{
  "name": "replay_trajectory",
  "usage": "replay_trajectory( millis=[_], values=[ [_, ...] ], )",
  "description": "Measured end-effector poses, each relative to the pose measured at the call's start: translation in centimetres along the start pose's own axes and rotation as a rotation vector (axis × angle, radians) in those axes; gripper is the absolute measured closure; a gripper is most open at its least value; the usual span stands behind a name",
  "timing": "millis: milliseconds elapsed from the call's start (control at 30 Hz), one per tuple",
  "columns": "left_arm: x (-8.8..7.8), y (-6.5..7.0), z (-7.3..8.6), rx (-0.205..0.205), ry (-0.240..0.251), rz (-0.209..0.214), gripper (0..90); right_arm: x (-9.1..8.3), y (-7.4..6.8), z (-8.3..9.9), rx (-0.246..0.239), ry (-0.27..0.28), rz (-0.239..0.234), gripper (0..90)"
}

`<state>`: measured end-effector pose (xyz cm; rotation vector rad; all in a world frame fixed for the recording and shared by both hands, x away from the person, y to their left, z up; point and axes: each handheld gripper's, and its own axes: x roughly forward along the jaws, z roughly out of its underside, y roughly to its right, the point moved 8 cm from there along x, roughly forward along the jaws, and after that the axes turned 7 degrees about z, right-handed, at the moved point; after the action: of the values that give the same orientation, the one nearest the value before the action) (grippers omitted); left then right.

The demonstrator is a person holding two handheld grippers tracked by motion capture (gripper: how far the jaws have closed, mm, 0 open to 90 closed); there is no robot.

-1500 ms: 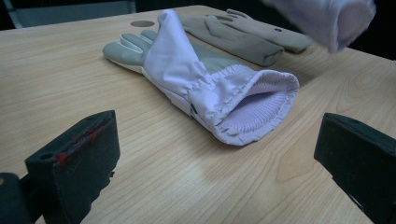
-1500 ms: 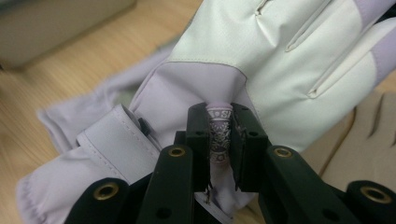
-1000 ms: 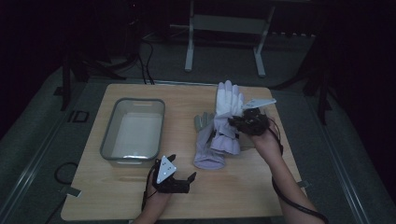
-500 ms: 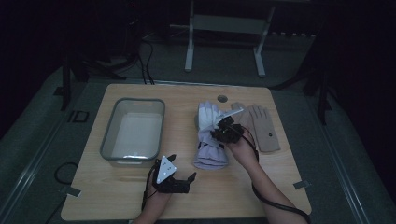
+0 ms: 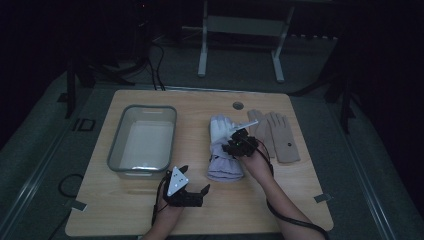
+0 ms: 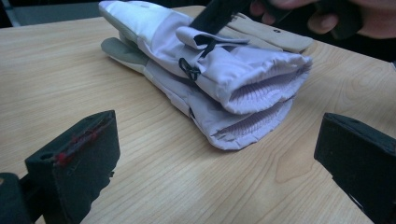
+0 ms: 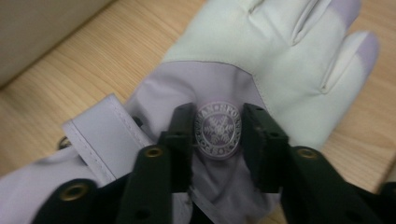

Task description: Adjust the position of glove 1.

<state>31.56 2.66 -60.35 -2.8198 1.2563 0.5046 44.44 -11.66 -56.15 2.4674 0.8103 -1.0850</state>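
My right gripper [image 7: 216, 135], jaws just opened, straddles the round badge on the top lilac glove [image 7: 261, 88] of a stacked pair mid-table beside the tan gloves [image 5: 277, 134]; padded, soft, light, probably slick-shelled, so I'd pinch the thick cuff; left gripper [image 6: 215, 172] idles spread.

High overhead, two close views, shared gloves [image 5: 226, 150]

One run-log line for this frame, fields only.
right gripper: jaws just opening, astride lilac gloves | left gripper: open, idle | tan gloves: beside | bin: left
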Motion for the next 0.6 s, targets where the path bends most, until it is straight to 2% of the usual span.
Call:
replay_trajectory(
  millis=[100,200,267,333,400,467,533,567,600],
  values=[
    [0.2,0.1,0.0,-0.007,-0.01,0.007,0.4,-1.3,0.1,-0.3,-0.005,0.025,-0.007,51.5],
    [0.2,0.2,-0.3,-0.015,-0.017,0.022,0.4,-2.5,1.0,-0.5,0.017,0.054,-0.002,47.6],
    [0.2,0.4,-1.0,-0.032,0.0,0.044,0.4,-3.4,1.9,-0.5,0.044,0.073,-0.002,45.4],
    [0.1,0.5,-2.0,-0.033,0.005,0.045,0.4,-4.0,2.6,-0.5,0.054,0.078,0.001,43.7],
    [0.2,0.7,-2.9,-0.042,0.013,0.064,0.4,-4.5,3.2,-0.3,0.061,0.079,0.008,42.0],
    [0.5,0.8,-3.8,-0.049,-0.019,0.074,0.5,-4.9,3.5,-0.1,0.064,0.08,0.012,42.9],
    [1.0,0.7,-4.7,-0.07,-0.056,0.077,0.5,-5.0,3.5,0.2,0.096,0.071,-0.017,44.2],
    [1.3,0.5,-5.1,-0.072,-0.085,0.059,0.5,-5.0,3.5,0.4,0.102,0.07,-0.032,45.1],
    [1.9,0.3,-5.9,-0.068,-0.126,0.058,0.5,-5.1,3.5,0.5,0.115,0.076,-0.037,45.1]
  ],
)
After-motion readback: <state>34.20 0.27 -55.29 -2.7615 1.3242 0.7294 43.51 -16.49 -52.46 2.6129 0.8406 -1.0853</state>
